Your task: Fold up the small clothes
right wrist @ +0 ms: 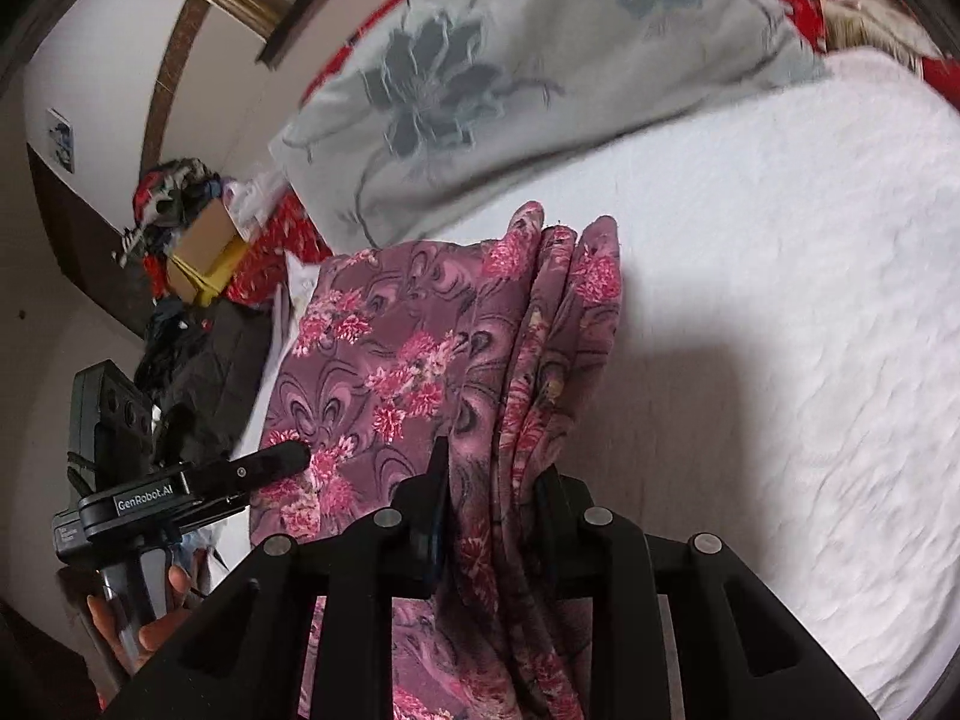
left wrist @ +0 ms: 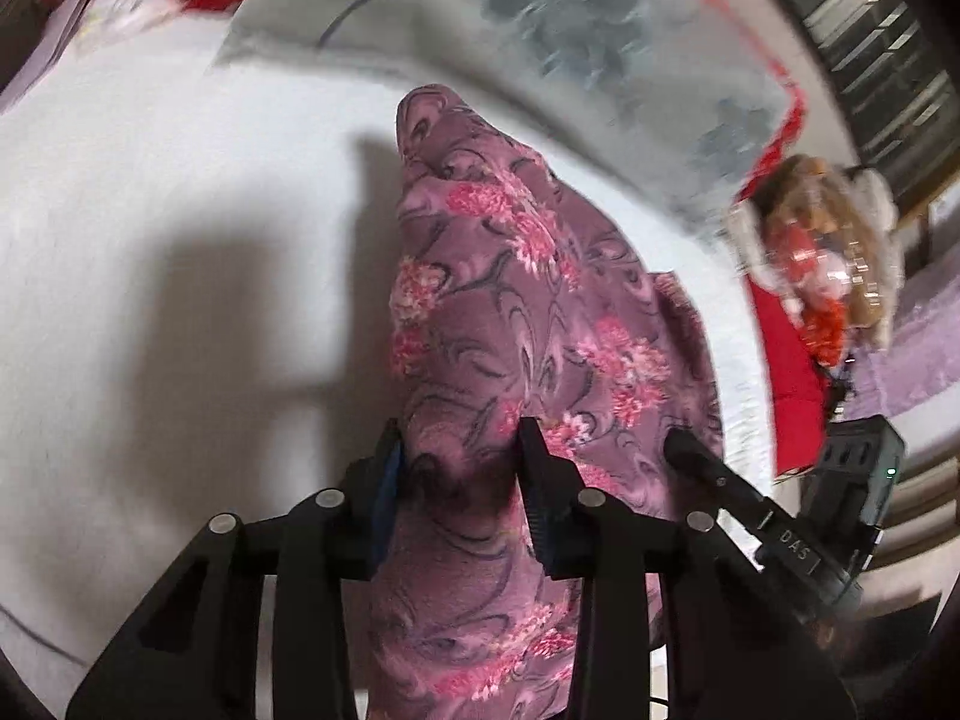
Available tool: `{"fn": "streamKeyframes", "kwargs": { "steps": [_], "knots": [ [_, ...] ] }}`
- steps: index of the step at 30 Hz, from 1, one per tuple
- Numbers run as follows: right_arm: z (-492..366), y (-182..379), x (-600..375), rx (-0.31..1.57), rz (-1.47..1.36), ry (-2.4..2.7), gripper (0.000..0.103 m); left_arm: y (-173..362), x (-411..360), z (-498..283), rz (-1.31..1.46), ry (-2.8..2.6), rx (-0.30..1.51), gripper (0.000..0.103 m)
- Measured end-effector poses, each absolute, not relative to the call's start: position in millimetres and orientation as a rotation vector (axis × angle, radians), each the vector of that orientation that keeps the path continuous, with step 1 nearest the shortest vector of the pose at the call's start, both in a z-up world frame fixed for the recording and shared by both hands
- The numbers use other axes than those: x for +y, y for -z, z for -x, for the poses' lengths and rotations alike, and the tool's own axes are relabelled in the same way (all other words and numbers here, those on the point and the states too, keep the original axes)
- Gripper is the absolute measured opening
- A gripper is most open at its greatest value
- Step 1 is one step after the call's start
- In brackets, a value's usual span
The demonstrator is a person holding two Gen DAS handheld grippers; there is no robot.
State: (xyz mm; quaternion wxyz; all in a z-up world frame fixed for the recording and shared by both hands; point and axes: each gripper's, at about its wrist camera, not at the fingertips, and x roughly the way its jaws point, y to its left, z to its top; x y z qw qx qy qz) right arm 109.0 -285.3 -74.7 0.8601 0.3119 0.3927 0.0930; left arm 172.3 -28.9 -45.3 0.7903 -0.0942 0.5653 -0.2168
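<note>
Garment [left wrist: 510, 312]: mauve fleece with pink floral print, held off the white bedspread [left wrist: 150, 240] by both grippers and already doubled into several layers.

Left side: left gripper [left wrist: 459, 480], jaws clenched on the cloth, which bunches thickly between the two fingers and hangs below them. In the right wrist view the same tool enters from the left, one finger tip pressed against the flat face of the cloth, held by the person's hand [right wrist: 150, 618].

Centre: cloth spans between the two tools and rises to a peak, with its shadow cast on the bedspread beneath it, so it looks to hang clear of the bed.

Right side: right gripper [right wrist: 489, 504], jaws clamped on a stacked edge of three or four layers near the fold line.

Background: grey floral pillow [right wrist: 480, 78] at the head of the bed, cluttered pile with a cardboard box [right wrist: 204, 240] at far left.

Risk assessment:
- Inner layers may slip from the right grip, since fleece is thick and only the outer layers touch the pads; the stack would then fan open
- Uneven lowering would skew the fold
- Both views are motion-blurred; a fast swing could flip the free tail under
</note>
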Motion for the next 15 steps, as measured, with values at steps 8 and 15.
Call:
{"fn": "streamKeyframes", "kwargs": {
  "steps": [8, 15],
  "knots": [
    [-105, 76, -299, 0.834, -0.641, -0.067, 0.042, 28, -15, -173, 0.195, 0.463, 1.149, 0.048],
    [-155, 55, -267, 0.747, -0.452, -0.162, 0.033, 41, -91, -216, -0.086, 0.396, 1.102, 0.069]
  ]
}}
